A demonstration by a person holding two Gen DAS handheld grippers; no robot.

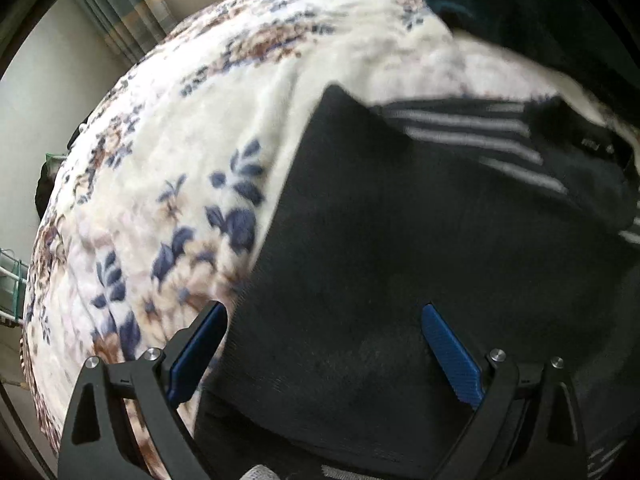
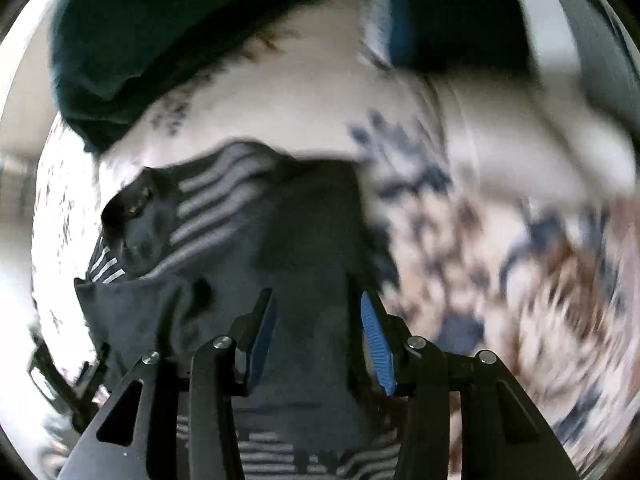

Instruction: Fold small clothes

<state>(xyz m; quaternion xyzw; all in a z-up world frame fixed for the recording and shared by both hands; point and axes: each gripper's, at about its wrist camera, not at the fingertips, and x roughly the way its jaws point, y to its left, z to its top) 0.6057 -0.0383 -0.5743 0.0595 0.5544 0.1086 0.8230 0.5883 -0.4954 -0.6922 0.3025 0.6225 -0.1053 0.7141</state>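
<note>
A small black garment (image 1: 400, 220) with grey-white stripes lies on a floral blanket (image 1: 180, 160). My left gripper (image 1: 324, 320) is open just above the garment's near left edge, its blue pads (image 1: 448, 344) wide apart. The garment also shows in the right wrist view (image 2: 304, 232), partly folded, with a striped part behind it. My right gripper (image 2: 318, 320) is open over the garment's right edge, one finger on each side of the dark cloth. This view is blurred.
A dark teal cloth (image 1: 520, 12) lies at the far side of the blanket and also shows in the right wrist view (image 2: 160, 40). A curtain (image 1: 128, 12) and wall stand beyond the bed's left edge. The blanket (image 2: 500, 240) stretches to the right.
</note>
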